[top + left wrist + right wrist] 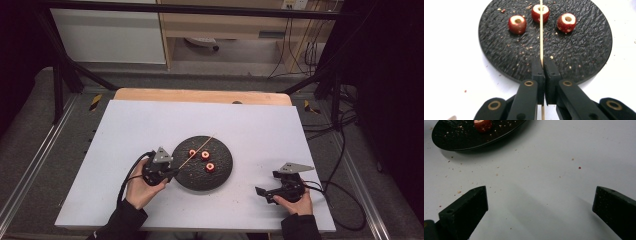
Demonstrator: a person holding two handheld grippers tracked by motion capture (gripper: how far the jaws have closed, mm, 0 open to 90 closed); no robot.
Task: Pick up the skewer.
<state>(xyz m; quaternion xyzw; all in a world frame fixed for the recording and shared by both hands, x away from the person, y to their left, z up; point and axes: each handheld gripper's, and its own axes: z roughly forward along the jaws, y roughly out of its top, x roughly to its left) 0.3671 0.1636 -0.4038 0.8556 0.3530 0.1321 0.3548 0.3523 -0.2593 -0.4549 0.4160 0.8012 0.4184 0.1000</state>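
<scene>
A round black plate [220,175] [499,50] [454,140] lies mid-table with three cored red fruit pieces on it: one on the left [517,24] [192,153], one in the middle [545,12] [205,155], one on the right [566,22] [209,167] [482,124]. My left gripper [172,172] [544,63] is shut on a thin wooden skewer [200,148] [541,37] at the plate's near-left edge. The skewer points out over the plate, passing above the middle piece. My right gripper [262,192] [540,205] stands open over bare table, right of the plate.
The white table top [150,125] carries crumbs around the plate. A wooden strip [200,96] runs along its far edge. Cables [345,150] trail off the right side. Black frame bars [65,75] stand at the far corners.
</scene>
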